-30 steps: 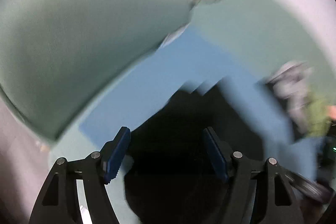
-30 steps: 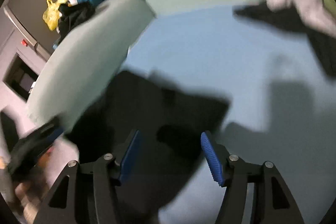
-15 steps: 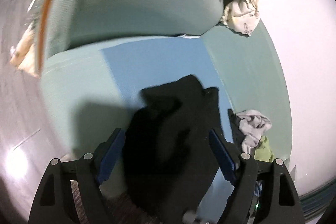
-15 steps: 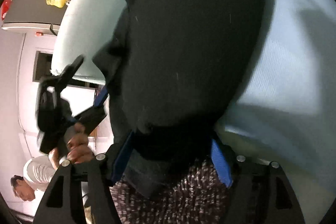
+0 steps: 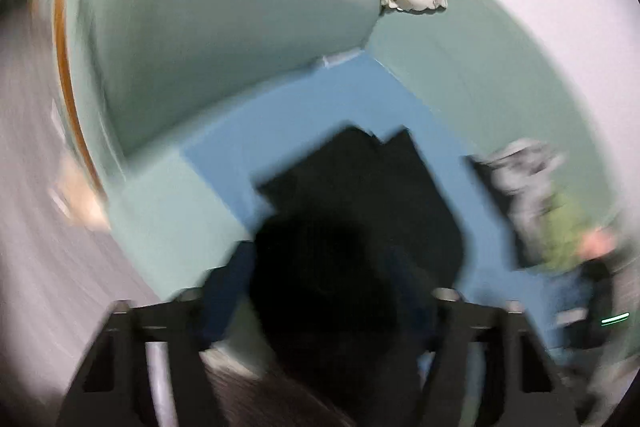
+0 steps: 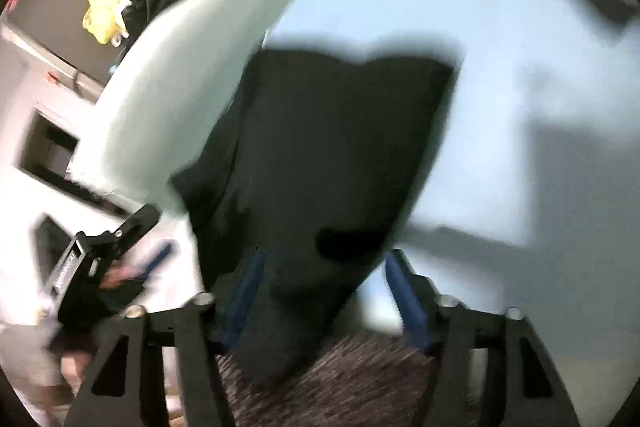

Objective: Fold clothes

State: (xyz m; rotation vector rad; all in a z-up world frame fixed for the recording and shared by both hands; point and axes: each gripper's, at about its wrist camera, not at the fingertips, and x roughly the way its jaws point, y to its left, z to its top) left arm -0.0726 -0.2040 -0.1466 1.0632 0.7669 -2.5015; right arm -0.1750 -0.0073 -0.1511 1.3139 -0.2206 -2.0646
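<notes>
Both the left tongs and the right tongs are closing with the near hem of the black garment between their pads. I cannot tell whether either grips yet, so one corner may slip free and skew the fold. The garment's long axis runs straight ahead of the tongs across the blue sheet, its notched end pointing away.
</notes>
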